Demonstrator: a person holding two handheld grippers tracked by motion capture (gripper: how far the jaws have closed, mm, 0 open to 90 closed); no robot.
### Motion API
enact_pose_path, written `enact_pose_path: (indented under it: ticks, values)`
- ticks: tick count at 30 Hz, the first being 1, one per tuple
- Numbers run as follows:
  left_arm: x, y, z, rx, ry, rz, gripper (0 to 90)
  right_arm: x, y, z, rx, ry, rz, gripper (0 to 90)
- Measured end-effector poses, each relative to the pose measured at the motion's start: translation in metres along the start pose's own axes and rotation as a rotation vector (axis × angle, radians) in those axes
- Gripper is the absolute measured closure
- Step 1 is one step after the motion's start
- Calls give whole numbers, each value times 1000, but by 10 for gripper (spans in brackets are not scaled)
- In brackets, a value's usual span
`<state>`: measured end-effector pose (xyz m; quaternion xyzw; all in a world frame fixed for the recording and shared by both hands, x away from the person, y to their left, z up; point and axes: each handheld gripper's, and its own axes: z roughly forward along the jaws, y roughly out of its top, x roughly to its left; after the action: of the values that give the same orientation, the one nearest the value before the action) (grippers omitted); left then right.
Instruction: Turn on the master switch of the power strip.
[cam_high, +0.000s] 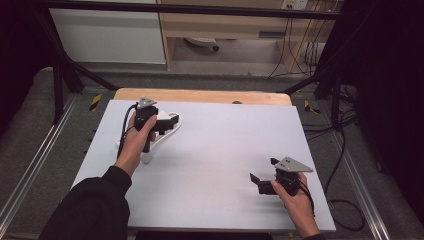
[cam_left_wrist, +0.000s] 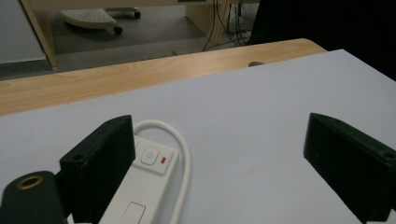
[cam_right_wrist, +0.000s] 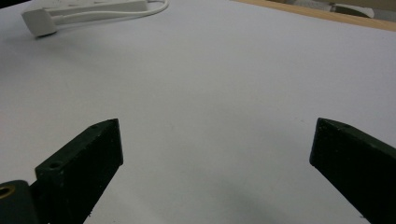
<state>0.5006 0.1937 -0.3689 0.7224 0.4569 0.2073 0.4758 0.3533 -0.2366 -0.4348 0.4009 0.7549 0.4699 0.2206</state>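
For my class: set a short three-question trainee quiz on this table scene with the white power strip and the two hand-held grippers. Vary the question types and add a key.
1. True or false: the left gripper is clamped on the power strip.
2. Which gripper is nearer the power strip? A) left B) right
3. Fill in: the power strip's white cable lies on the pale ____ that covers the wooden table.

Key
1. False: its jaws stand wide apart, the strip beside one jaw.
2. A
3. sheet
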Motion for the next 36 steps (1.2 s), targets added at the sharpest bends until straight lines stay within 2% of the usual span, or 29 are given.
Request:
enact_pose_path:
  ticks: [11, 16, 22, 36]
  values:
    - [-3, -12, -20, -3, -29, -2, 80, 0, 0, 0, -2, -2, -5, 30]
    - [-2, -16, -31, -3, -12, 19, 79, 0, 0, 1, 4, -1, -4, 30]
    - [-2, -17, -49, -18, -5, 18, 79, 0, 1, 0, -2, -4, -6, 29]
    - [4, -32, -89, -44, 3, -10, 79, -1, 0, -1, 0, -11, 1, 29]
